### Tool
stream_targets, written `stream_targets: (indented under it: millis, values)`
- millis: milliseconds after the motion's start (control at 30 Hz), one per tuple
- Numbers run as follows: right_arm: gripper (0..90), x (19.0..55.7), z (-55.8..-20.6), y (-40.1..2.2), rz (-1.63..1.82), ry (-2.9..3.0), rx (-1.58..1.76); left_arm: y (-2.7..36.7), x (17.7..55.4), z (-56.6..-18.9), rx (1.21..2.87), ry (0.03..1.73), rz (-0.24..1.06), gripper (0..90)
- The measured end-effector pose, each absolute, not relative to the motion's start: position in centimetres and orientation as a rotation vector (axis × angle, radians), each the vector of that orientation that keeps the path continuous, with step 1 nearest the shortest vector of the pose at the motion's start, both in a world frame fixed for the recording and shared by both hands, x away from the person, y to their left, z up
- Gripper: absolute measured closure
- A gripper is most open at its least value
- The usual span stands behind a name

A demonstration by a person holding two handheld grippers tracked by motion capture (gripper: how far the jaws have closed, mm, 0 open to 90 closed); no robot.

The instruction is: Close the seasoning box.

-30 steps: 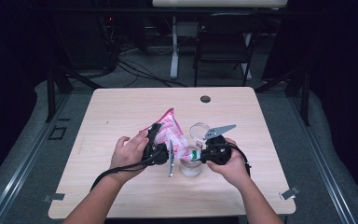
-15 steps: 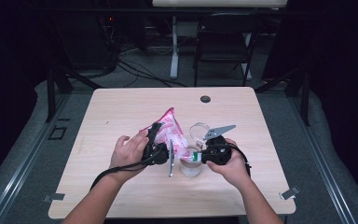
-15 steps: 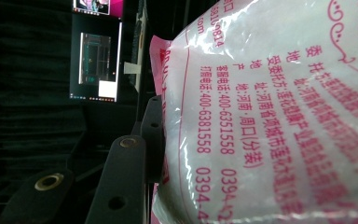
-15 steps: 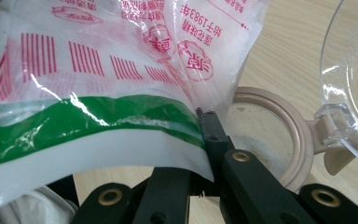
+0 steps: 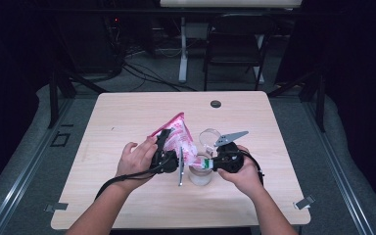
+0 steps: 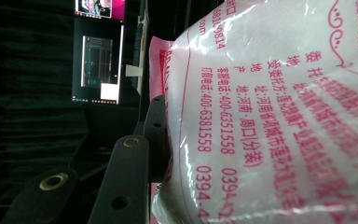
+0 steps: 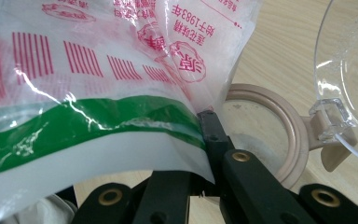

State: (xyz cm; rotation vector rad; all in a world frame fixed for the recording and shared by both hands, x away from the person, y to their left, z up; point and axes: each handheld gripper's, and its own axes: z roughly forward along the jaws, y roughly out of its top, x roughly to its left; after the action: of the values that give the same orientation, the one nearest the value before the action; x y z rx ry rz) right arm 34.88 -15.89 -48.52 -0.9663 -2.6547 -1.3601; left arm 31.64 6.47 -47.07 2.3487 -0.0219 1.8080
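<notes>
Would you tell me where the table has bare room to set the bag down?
The table is bare along its far edge and left side. It is crowded mid-table, where the bag, the jar and its open lid sit together.

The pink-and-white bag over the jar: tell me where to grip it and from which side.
Take the bag in two places, as shown: its full body from the left side with the left tongs, and its flat green-striped mouth edge from the right with the right tongs. The thin flap pinches easily; the bulging body needs wider jaws to tilt it over the jar.
</notes>
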Motion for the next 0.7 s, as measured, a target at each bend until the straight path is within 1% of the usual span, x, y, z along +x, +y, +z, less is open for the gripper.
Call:
stream_targets:
  millis: [700]
  values:
    - [90.0, 35.07, -48.69, -16.14, -1.355, -2.642, -0.973, 6.12, 31.51, -46.8, 2.344, -0.032, 1.81, 68.5]
